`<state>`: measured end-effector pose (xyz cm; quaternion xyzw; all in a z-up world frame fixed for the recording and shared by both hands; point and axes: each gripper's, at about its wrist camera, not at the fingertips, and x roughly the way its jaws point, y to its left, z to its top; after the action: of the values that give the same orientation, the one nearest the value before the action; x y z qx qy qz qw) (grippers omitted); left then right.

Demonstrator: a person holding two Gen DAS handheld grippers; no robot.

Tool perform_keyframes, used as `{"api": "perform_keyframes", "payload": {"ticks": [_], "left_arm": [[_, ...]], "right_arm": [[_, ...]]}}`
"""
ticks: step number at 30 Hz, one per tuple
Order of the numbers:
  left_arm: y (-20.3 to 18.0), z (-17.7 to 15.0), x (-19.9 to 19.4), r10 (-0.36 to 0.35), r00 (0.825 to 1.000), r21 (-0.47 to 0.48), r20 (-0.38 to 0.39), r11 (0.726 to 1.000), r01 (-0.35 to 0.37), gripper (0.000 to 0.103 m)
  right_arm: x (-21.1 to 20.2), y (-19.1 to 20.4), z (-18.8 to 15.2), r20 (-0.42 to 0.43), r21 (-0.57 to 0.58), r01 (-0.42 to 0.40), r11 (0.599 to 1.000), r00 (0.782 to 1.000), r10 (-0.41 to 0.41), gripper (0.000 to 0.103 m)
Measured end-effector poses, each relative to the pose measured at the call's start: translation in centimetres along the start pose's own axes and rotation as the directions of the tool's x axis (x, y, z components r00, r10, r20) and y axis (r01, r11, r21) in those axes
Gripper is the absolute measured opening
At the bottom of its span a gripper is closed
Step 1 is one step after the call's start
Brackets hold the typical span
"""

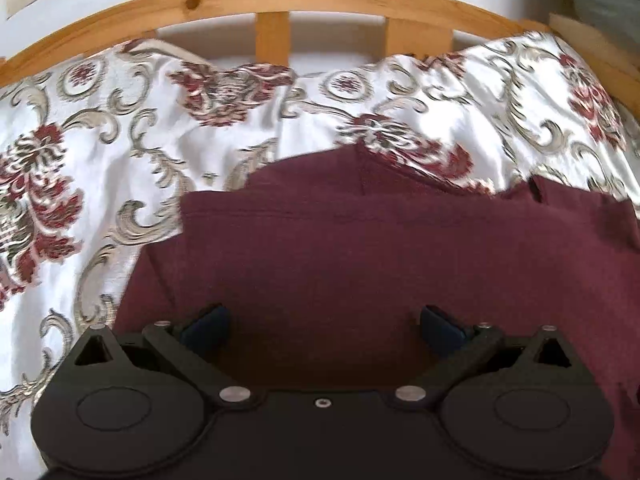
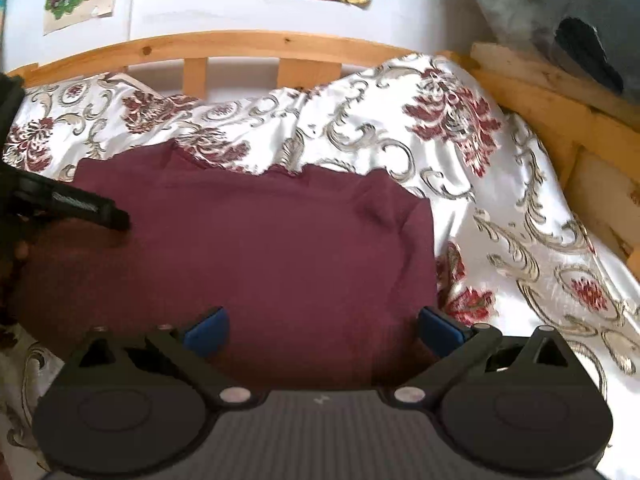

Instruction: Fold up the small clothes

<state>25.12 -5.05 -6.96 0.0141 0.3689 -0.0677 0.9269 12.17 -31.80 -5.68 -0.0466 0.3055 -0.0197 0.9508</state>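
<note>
I am hovering both spread, empty claws, left gripper [image 1: 324, 322] and right gripper [image 2: 324, 326], over the soft, limp maroon garment [image 2: 256, 240], judging its near hem the best hold.

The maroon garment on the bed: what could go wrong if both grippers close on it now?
1. The maroon garment lies on a loose floral bedspread; closing fingers may pinch both cloths together.
2. Its far edge is already turned over, so a grip could take the wrong layer.
3. The left gripper and right gripper, both open, are close together and may collide.
</note>
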Motion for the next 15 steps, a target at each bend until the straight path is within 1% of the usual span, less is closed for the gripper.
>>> {"api": "perform_keyframes", "payload": {"ticks": [4, 5, 7, 10, 15], "left_arm": [[1.6, 0.1, -1.1, 0.009, 1.0, -0.05, 0.016, 0.999, -0.008, 0.102], [1.9, 0.0, -1.4, 0.022, 0.999, -0.056, 0.026, 0.998, -0.02, 0.102], [2.3, -0.2, -1.6, 0.06, 0.998, -0.063, 0.028, 0.996, -0.059, 0.102], [2.8, -0.5, -1.5, 0.075, 0.997, -0.068, 0.021, 0.995, -0.073, 0.102], [3.6, 0.0, -3.2, 0.102, 0.992, -0.11, 0.071, 0.989, -0.094, 0.102]], "right_arm": [[0.0, -0.1, 0.0, -0.001, 0.009, 0.008, 1.0, 1.0, -0.008, 0.103], [0.0, 0.0, 0.0, 0.0, 0.005, 0.011, 1.0, 1.0, -0.011, 0.103], [0.1, 0.3, -0.1, -0.007, -0.017, 0.026, 1.0, 1.0, -0.026, 0.103], [0.9, 1.1, -0.4, -0.051, -0.076, 0.065, 0.995, 0.996, -0.069, 0.103], [0.9, 1.2, -0.6, -0.047, -0.087, 0.071, 0.994, 0.996, -0.075, 0.103]]}}
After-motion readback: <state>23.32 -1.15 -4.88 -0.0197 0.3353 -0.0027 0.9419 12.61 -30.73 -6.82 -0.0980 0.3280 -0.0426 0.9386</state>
